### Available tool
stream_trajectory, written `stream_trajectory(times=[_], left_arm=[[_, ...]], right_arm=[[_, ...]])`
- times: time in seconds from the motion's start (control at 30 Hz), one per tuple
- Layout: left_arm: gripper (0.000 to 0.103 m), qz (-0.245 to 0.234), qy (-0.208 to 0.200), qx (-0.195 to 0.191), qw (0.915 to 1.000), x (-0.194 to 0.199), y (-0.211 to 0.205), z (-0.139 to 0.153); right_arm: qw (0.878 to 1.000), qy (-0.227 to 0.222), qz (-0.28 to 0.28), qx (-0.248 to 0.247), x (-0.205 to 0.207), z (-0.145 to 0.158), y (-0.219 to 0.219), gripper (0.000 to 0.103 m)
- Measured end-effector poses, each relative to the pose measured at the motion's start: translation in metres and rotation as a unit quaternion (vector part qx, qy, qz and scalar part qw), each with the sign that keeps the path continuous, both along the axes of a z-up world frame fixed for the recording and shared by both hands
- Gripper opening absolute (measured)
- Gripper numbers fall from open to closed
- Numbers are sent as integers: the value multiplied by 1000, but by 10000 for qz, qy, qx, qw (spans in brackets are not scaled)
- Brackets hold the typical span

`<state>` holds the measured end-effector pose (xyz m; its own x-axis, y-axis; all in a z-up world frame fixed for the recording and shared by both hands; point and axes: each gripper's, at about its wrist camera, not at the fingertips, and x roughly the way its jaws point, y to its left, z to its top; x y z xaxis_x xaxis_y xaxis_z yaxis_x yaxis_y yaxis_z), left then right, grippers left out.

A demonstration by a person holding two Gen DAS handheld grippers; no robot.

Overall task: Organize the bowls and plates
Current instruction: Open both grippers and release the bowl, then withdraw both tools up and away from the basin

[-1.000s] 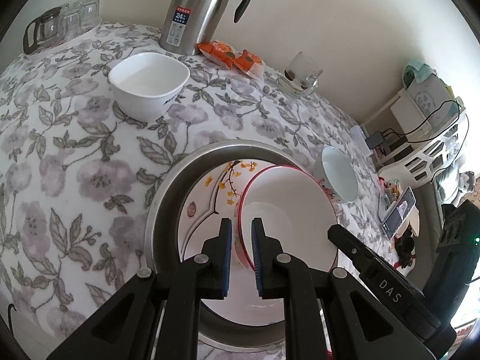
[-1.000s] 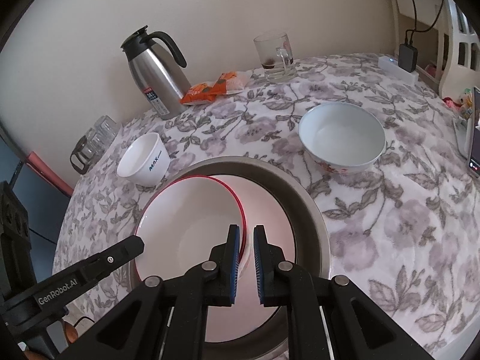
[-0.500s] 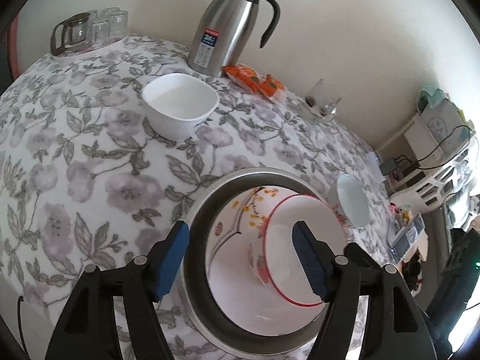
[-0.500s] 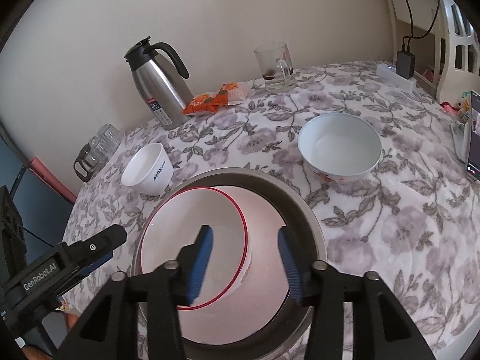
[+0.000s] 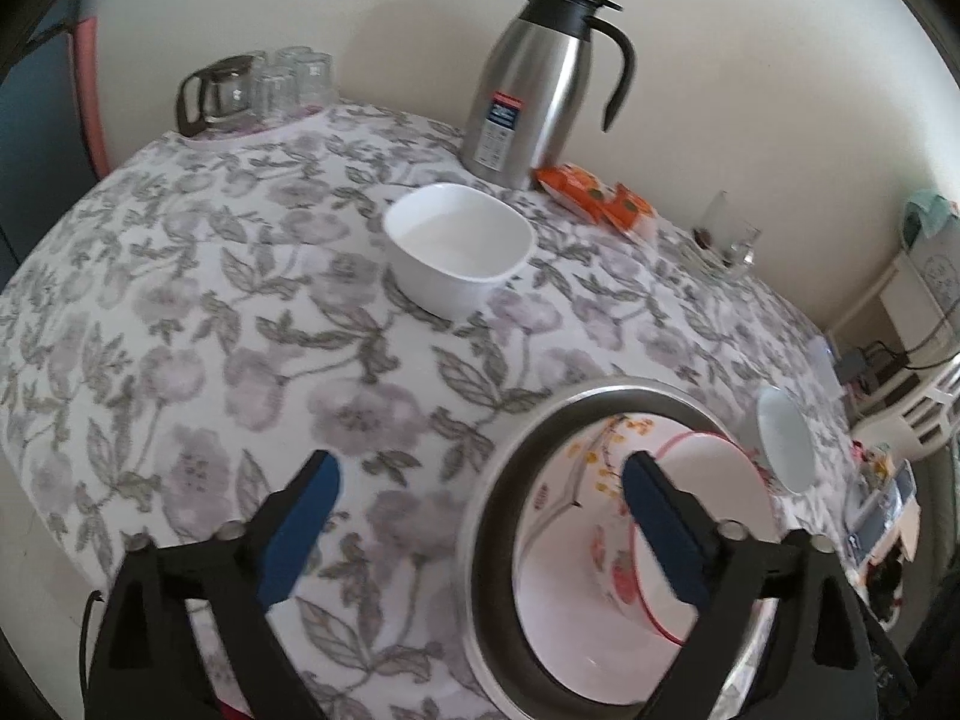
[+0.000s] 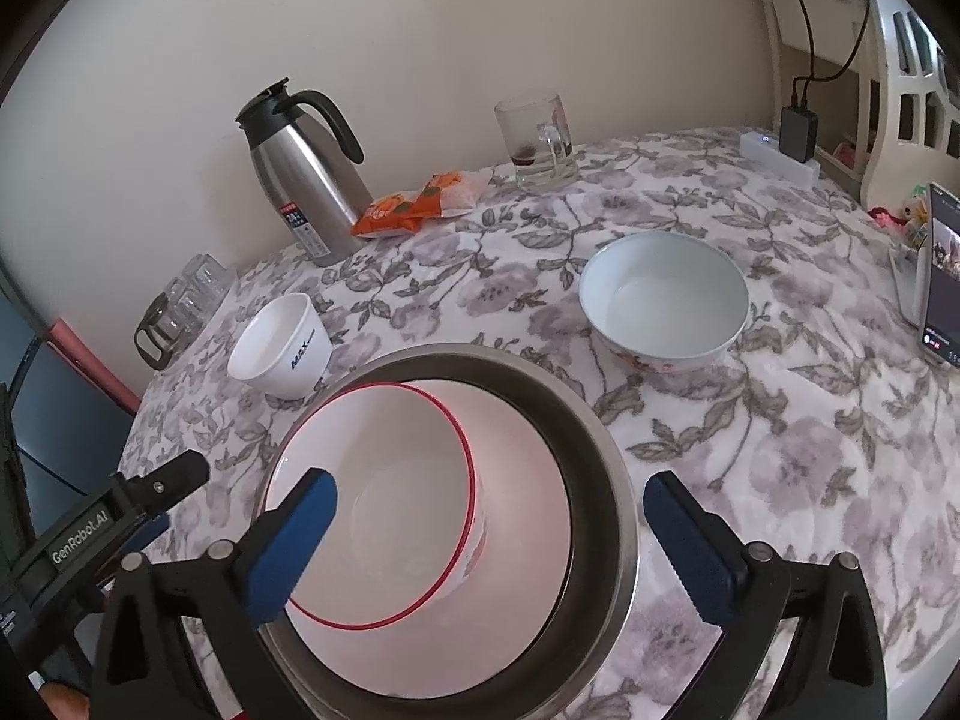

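Observation:
A red-rimmed white bowl (image 6: 390, 480) lies tilted inside a steel basin (image 6: 606, 462), on a flowered dish (image 5: 570, 480). My right gripper (image 6: 489, 489) hovers over the basin, its jaws opening wide, with the bowl below them and its pads off the bowl. My left gripper (image 5: 480, 474) straddles the basin's left rim (image 5: 498, 480), its jaws also opening and gripping nothing. Its right finger hangs over the red-rimmed bowl (image 5: 720, 480). A square white bowl (image 5: 459, 246) and a round white bowl (image 6: 663, 306) stand on the floral cloth.
At the back stand a steel thermos jug (image 5: 540, 78), orange snack packets (image 5: 594, 198), a glass mug (image 6: 540, 144) and a glass carafe with tumblers (image 5: 252, 90). A phone (image 6: 942, 282) and a power strip (image 6: 780, 150) sit at the right edge.
Both grippers were shut on the red-rimmed bowl's rim and have let go, spreading wide. The bowl stays in the basin. The left gripper swung left, off the bowl.

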<state>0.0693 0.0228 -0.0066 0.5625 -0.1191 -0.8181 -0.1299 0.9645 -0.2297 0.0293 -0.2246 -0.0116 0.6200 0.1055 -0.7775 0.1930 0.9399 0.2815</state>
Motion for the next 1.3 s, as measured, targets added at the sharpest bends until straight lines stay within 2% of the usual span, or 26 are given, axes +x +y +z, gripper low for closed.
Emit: stream_trajectory(times=[0.17, 0.43, 0.57, 0.73, 0.83, 0.87, 0.93, 1.1, 1.3], left_arm=[[98, 317, -171, 298, 9989, 1, 8, 4], [98, 441, -337, 653, 9963, 13, 1, 22], [98, 394, -503, 576, 9963, 17, -3, 33], [98, 709, -582, 609, 9939, 28, -2, 46], [98, 836, -689, 843, 9905, 35, -4, 52], [98, 895, -707, 960, 9888, 38, -5, 54], [98, 927, -732, 994, 9880, 44, -5, 56], [98, 1113, -453, 841, 9892, 60, 3, 51], [98, 1188, -148, 973, 9880, 82, 19, 44]], right_arm=[[9998, -132, -145, -66, -2, 4, -4, 103], [9984, -385, -401, -33, -7, 13, -15, 103], [9972, -458, -488, -338, -8, 22, -14, 103], [9950, -611, -619, -487, -11, 38, -15, 103], [9898, -773, -815, -873, -15, 50, -12, 103], [9863, -849, -840, -1139, -15, 55, -8, 103], [9819, -950, -778, -1443, -14, 61, -1, 103], [9787, -831, -640, -1764, -3, 69, 15, 103], [9827, -668, -378, -1685, 19, 76, 25, 103]])
